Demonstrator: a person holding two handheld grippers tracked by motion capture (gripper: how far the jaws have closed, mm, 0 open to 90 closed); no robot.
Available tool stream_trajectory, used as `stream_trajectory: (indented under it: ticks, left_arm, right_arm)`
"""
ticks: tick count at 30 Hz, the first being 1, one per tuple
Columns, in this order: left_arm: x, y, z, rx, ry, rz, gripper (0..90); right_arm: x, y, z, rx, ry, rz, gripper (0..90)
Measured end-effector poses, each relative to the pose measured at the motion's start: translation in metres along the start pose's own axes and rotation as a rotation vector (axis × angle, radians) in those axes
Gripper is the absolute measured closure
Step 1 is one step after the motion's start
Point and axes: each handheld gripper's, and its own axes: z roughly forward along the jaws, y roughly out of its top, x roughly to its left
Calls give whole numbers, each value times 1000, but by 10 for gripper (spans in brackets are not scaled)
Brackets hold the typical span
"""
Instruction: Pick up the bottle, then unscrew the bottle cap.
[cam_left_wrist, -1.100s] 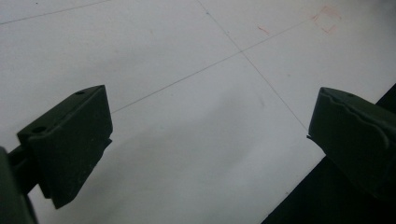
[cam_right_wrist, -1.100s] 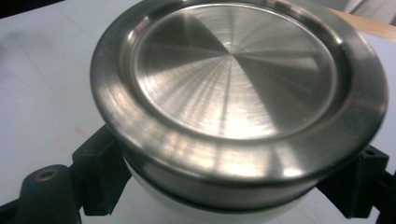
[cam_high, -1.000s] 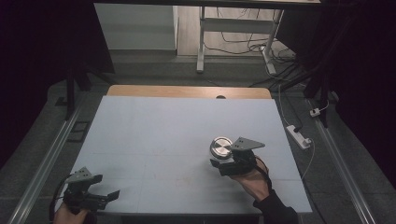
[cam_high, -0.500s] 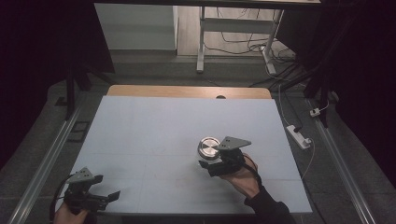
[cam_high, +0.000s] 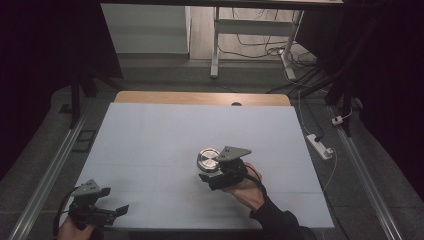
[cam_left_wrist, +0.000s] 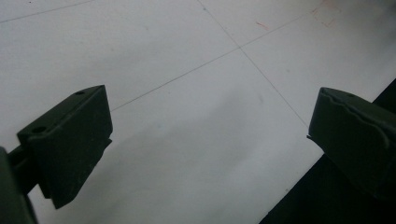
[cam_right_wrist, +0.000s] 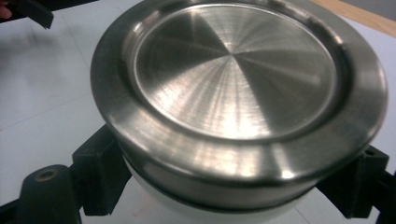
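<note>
High view: right gripper (cam_high: 209, 176) clamped on a round white container with a brushed steel lid (cam_high: 208, 159), mid-desk, lid up, axis vertical. Left gripper (cam_high: 119, 210) sits at the near-left corner of the pale blue-white desk (cam_high: 165, 130), well apart.

Left gripper view: fingers (cam_left_wrist: 70, 140) spread wide, nothing between them, matte desk below.

Right gripper view: fingers (cam_right_wrist: 100, 172) pinch the white body just under the lid's rim (cam_right_wrist: 243, 93).
</note>
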Motion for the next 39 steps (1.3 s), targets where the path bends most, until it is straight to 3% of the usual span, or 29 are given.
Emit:
stream_trajectory:
  ticks: [15, 24, 28, 34, 39]
  left_arm:
    - [-1, 0, 0, -1, -8, 4, 3]
    - [1, 5, -6, -79, -50, 0, 0]
    - [1, 11, -6, -98, -73, 27, 0]
    - [-7, 26, 1, -99, -90, 127, 0]
    - [-12, 39, 9, -95, -115, 160, 0]
  right_arm:
    - [15, 7, 15, 3, 44, -28, 151]
    - [13, 7, 12, -11, 48, -22, 151]
    - [14, 7, 11, -8, 53, -23, 151]
    - [14, 8, 9, -13, 55, -26, 151]
    - [13, 8, 7, -15, 49, -23, 151]
